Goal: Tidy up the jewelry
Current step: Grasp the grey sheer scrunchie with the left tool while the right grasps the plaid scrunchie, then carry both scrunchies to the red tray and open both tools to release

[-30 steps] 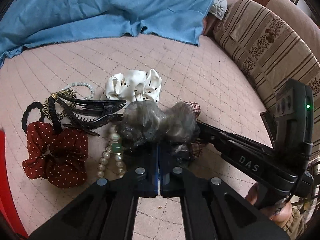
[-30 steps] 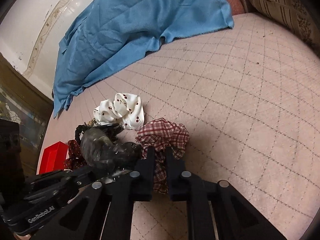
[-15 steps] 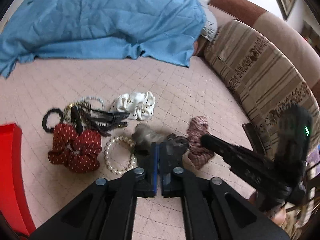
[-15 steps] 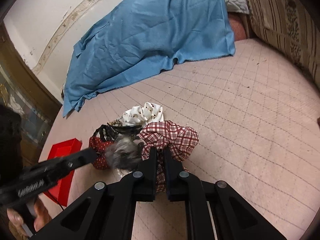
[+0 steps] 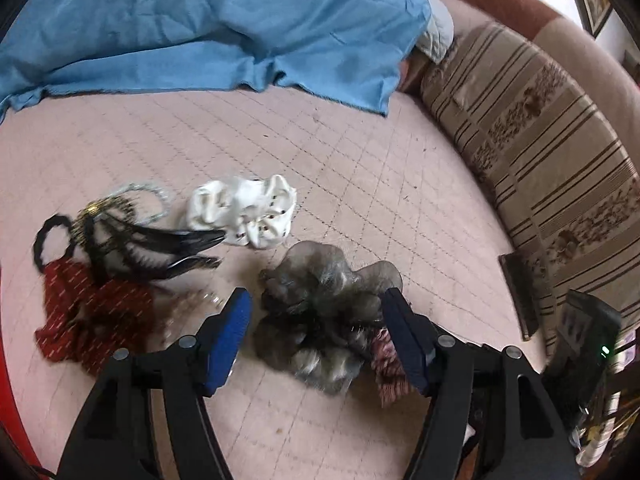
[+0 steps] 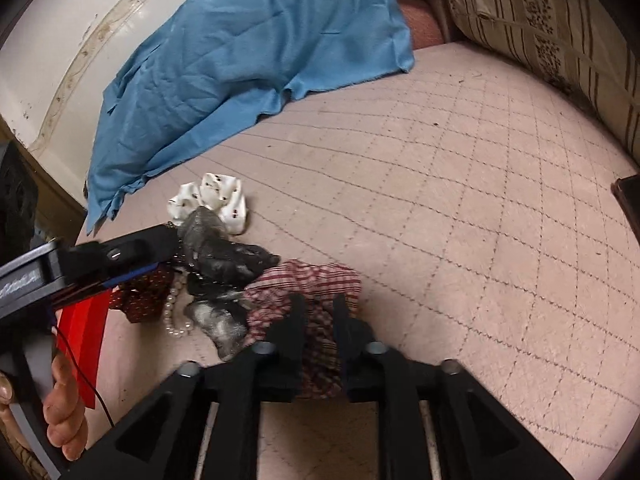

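Observation:
My left gripper [image 5: 318, 332] is open, its blue pads either side of a grey sheer scrunchie [image 5: 320, 316] that lies on the pink quilted bed [image 5: 360, 168]. My right gripper [image 6: 320, 320] is shut on a red plaid scrunchie [image 6: 316, 280], which also peeks out beside the grey one in the left wrist view [image 5: 386, 364]. To the left lie a white spotted scrunchie [image 5: 248, 210], black claw clips [image 5: 160, 248], a red dotted scrunchie [image 5: 88, 312], a black hair tie [image 5: 44, 240] and a pearl bracelet [image 6: 174, 312].
A red box [image 6: 82, 340] sits at the left edge of the bed. A blue cloth [image 5: 208, 24] covers the far side. A striped cushion [image 5: 540, 152] runs along the right. A dark flat object [image 5: 518, 292] lies by the cushion.
My left gripper has opened and let go of the grey scrunchie, which now lies on the bed. My right gripper still holds the plaid scrunchie, lower and closer to the bed.

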A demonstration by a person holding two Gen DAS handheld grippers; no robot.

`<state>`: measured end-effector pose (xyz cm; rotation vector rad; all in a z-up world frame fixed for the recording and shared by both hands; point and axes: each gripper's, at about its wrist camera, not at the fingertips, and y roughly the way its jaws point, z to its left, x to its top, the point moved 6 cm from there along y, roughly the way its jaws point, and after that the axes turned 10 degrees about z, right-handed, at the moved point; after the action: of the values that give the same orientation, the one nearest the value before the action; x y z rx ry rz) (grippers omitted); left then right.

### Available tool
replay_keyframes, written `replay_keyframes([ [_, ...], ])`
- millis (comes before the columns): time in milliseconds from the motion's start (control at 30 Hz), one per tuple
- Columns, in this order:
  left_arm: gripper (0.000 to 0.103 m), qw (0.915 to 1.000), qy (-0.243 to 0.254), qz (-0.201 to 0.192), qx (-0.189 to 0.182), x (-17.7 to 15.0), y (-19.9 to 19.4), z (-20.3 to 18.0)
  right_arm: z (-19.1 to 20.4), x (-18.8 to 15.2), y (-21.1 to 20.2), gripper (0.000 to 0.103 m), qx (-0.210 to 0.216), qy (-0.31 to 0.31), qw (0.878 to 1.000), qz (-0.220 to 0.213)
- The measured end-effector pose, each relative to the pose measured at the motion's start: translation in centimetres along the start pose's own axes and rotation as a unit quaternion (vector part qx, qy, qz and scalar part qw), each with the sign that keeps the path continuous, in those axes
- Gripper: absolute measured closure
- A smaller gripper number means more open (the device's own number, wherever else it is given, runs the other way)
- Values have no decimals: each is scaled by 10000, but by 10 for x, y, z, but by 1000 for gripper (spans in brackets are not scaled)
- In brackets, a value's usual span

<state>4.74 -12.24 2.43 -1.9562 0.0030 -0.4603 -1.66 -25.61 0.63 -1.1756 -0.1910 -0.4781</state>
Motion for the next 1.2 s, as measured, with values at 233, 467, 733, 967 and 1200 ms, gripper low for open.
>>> replay_keyframes([
  [233,75,9982,42,533,267,4,44,2,0,-4,11,40,189,55,9998,50],
  [467,96,9984,39,519,239,-7,32,7,0,-7,18,91,444,169,9986,218],
  [733,98,9997,-170,49,-186,-28,-31,14,17,-11,-18,92,497,114,9986,-106],
  [967,98,9977,-401,-487,-261,-50,-99,43,59,-13,-50,92,619,-285,9974,-249],
  [1200,98,9905,-865,-1046,211,-74,-171,128,128,-12,-52,92,865,-859,9925,-94],
])
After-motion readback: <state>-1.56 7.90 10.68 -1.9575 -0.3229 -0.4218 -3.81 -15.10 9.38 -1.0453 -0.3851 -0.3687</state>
